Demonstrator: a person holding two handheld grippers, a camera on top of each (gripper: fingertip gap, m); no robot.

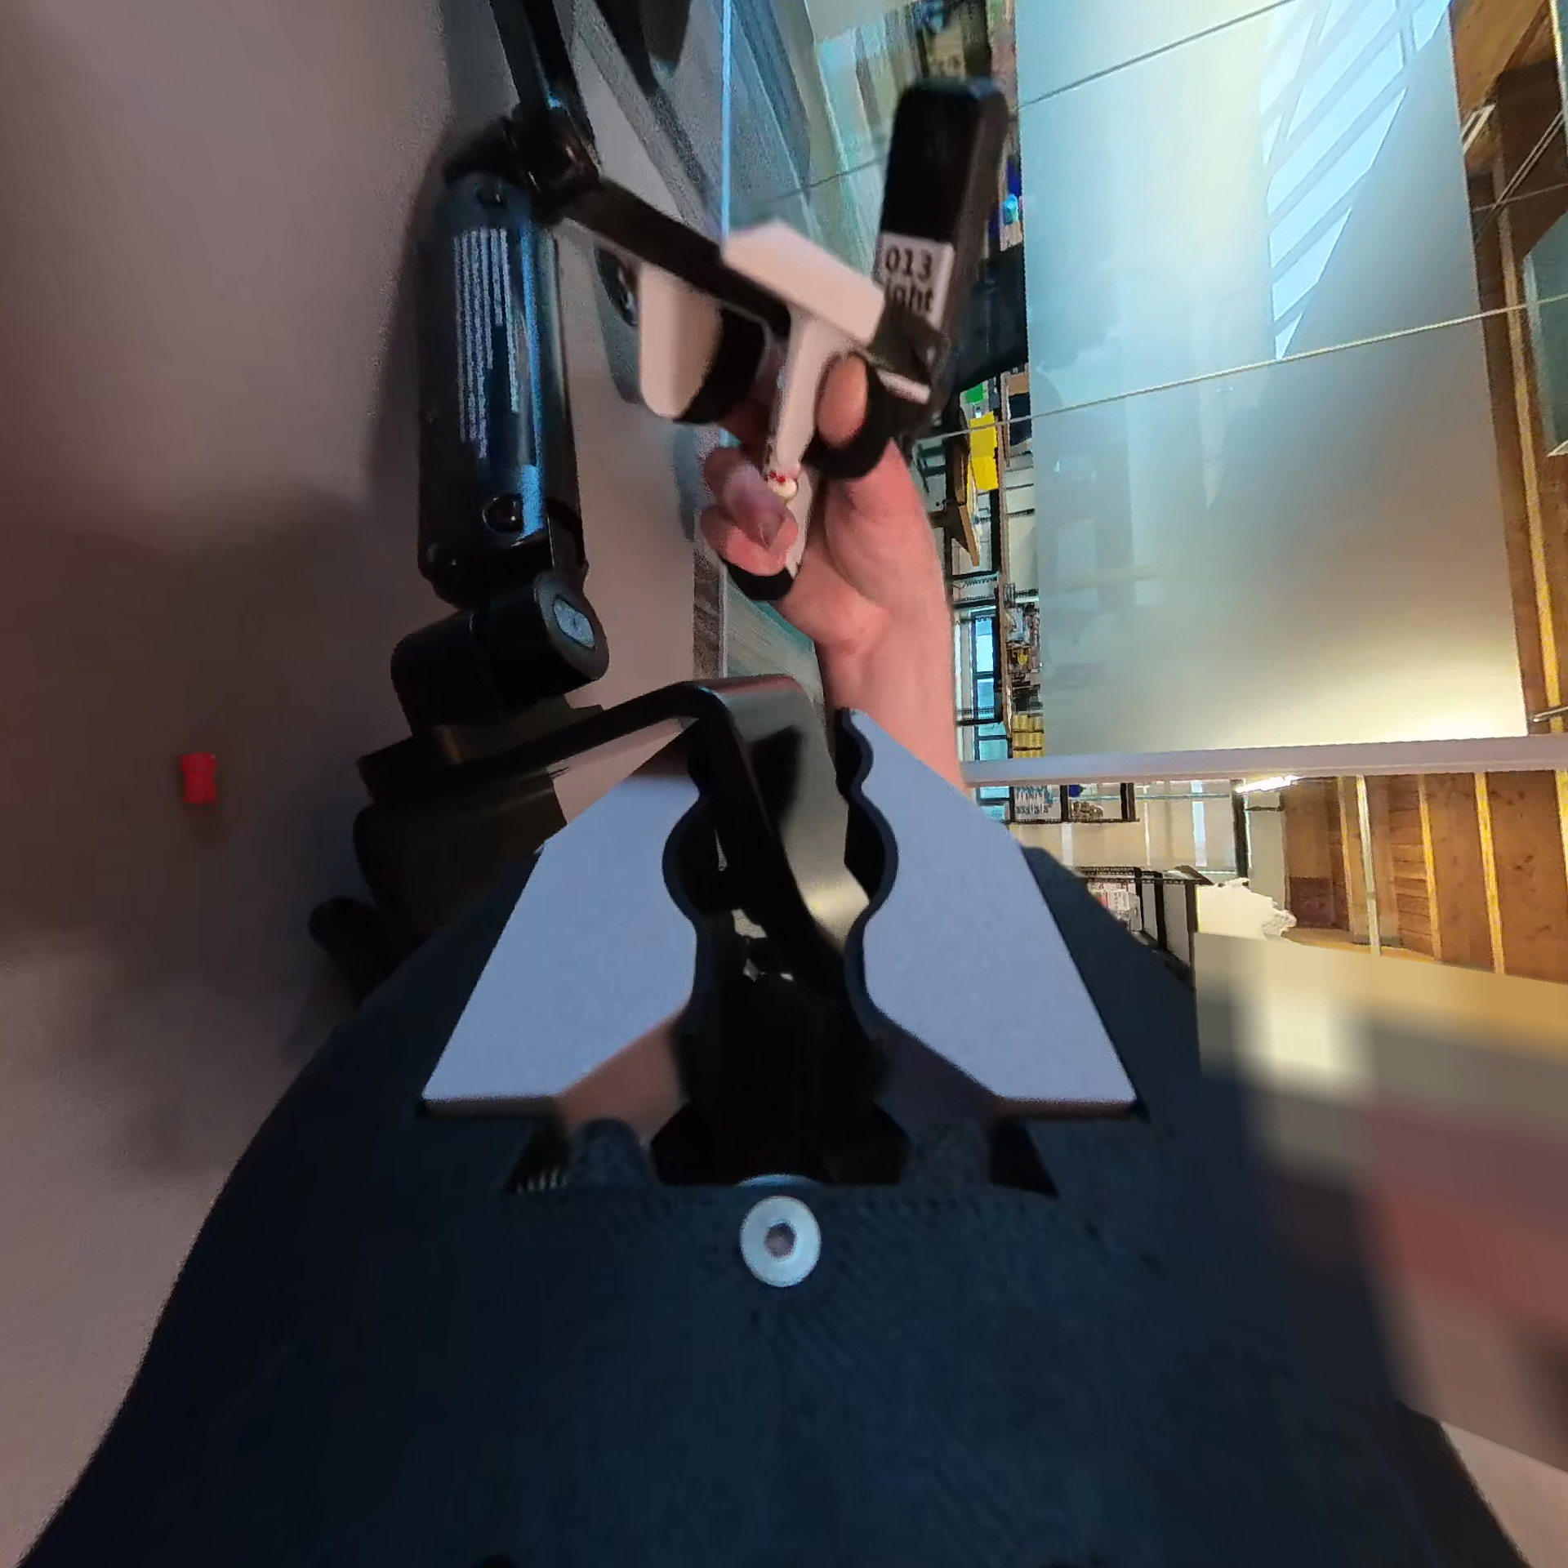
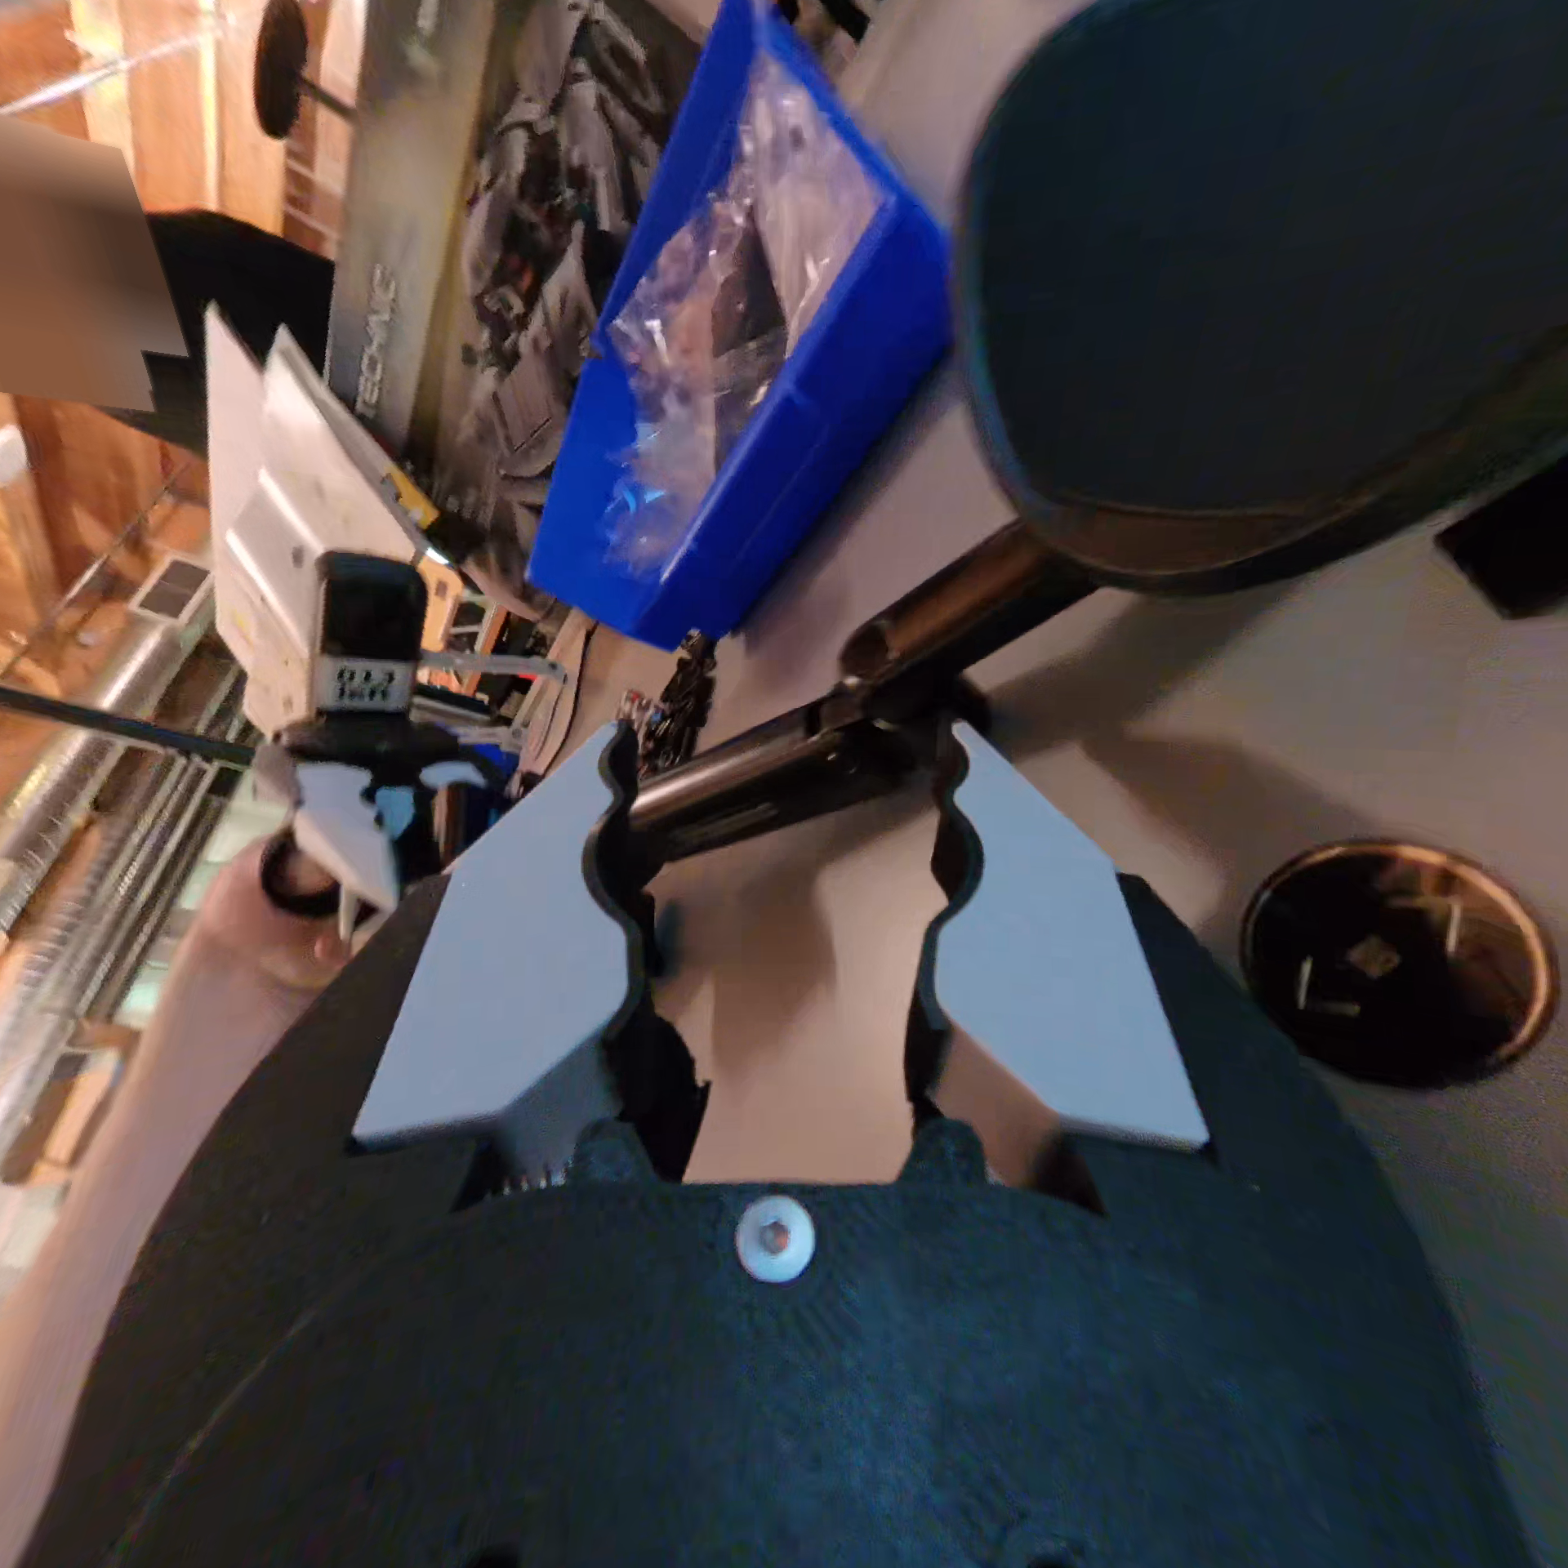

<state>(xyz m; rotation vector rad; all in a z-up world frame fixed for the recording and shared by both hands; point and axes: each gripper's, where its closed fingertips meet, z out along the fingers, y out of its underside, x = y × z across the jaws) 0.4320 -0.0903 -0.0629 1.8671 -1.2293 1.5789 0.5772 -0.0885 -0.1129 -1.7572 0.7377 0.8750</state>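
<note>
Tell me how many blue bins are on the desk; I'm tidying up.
1. The blue bin sits on the desk beyond the right gripper, holding clear bags, beside a printed box. Others may be hidden.

Motion blurs the far gripper [image 1: 814, 339]; the black round pad [image 2: 1273, 280] is cut off at the edge.

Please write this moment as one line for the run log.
left gripper: jaws narrow around black bracket, grip unclear | right gripper: open, dark metal rod crossing at fingertips | blue bin beyond
</note>
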